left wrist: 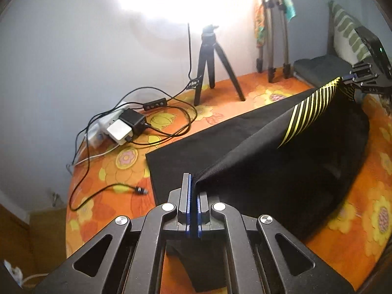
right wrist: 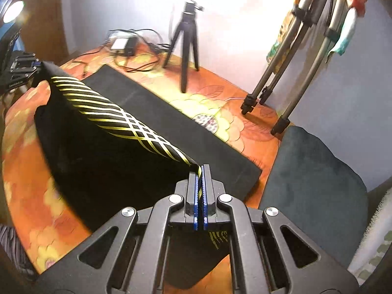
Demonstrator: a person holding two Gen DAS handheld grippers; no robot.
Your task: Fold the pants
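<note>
The black pants point(left wrist: 281, 171) with yellow stripes hang stretched between my two grippers above the orange flowered bed. My left gripper point(left wrist: 194, 178) is shut on one end of the black fabric edge. My right gripper point(right wrist: 201, 171) is shut on the striped end point(right wrist: 117, 115). The right gripper also shows in the left wrist view point(left wrist: 352, 78) at the far right, and the left gripper shows in the right wrist view point(right wrist: 36, 65) at the far left. The pants sag down toward a black mat point(left wrist: 196, 147) lying on the bed.
A small black tripod point(left wrist: 210, 66) stands at the back of the bed point(left wrist: 110, 196). A power strip with chargers point(left wrist: 122, 127) and loose cables lie at the back left. A larger metal tripod point(right wrist: 289, 73) stands to the right, with a dark cushion point(right wrist: 313, 166) beside it.
</note>
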